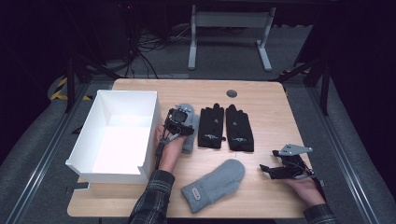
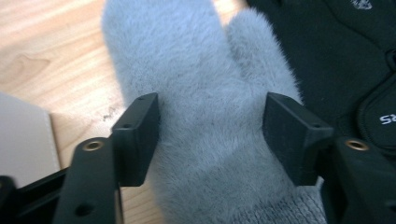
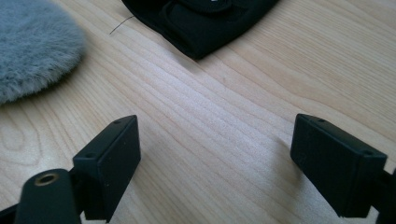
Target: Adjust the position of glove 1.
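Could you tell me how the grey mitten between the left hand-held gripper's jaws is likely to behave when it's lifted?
The grey mitten looks fluffy and soft, so it will probably droop either side of the left hand-held gripper. It seems light. Its fur may compress, so a shallow pinch could slip.

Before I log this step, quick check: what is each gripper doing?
Left gripper: jaws astride the grey mitten, pads against its fur; a firm grip cannot be told.
Right gripper: jaws open, nothing between them, over bare table.
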A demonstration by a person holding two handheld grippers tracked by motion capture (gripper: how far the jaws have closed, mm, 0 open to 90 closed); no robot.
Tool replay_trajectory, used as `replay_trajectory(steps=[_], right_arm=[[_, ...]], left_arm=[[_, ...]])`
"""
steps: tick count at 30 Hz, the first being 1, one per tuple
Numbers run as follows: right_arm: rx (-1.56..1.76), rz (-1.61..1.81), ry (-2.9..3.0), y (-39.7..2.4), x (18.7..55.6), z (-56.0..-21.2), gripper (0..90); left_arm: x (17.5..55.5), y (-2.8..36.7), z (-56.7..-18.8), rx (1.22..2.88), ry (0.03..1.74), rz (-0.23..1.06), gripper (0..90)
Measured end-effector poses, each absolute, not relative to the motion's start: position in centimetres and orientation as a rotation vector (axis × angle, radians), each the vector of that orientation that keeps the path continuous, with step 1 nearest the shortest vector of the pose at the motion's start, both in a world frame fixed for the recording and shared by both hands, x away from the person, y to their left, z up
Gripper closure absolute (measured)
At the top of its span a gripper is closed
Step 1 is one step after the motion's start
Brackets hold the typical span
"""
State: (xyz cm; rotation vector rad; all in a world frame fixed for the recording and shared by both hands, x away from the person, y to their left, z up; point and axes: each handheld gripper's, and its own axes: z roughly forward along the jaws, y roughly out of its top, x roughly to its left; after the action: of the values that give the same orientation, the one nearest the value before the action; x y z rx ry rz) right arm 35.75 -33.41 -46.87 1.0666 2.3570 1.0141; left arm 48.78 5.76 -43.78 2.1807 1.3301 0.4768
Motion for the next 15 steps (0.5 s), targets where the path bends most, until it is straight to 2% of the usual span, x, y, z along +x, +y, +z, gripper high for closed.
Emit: replay_trajectory(steps=[4,6,7,10,15], right_arm=[[1.066,1.014,2.357,-33.41,35.75,-46.87,16.4],[1.066,1.014,2.357,-33.41,35.75,-46.87,16.4],[1.066,1.014,2.357,-33.41,35.75,-46.87,16.4],[1.066,1.014,2.357,-33.41,35.75,-46.87,16.4],[1.066,1.014,2.357,-33.41,35.75,-46.87,16.4]], left_arm=[[49.09,5.99,-44.28,2.174,1.34,0.42,51.5],[49.13,6.04,-44.42,2.17,1.34,0.403,62.0],[49.13,6.08,-44.42,2.165,1.34,0.395,62.0],[49.08,6.14,-44.19,2.153,1.343,0.39,76.0],[48.87,6.47,-43.54,2.123,1.349,0.36,81.3]])
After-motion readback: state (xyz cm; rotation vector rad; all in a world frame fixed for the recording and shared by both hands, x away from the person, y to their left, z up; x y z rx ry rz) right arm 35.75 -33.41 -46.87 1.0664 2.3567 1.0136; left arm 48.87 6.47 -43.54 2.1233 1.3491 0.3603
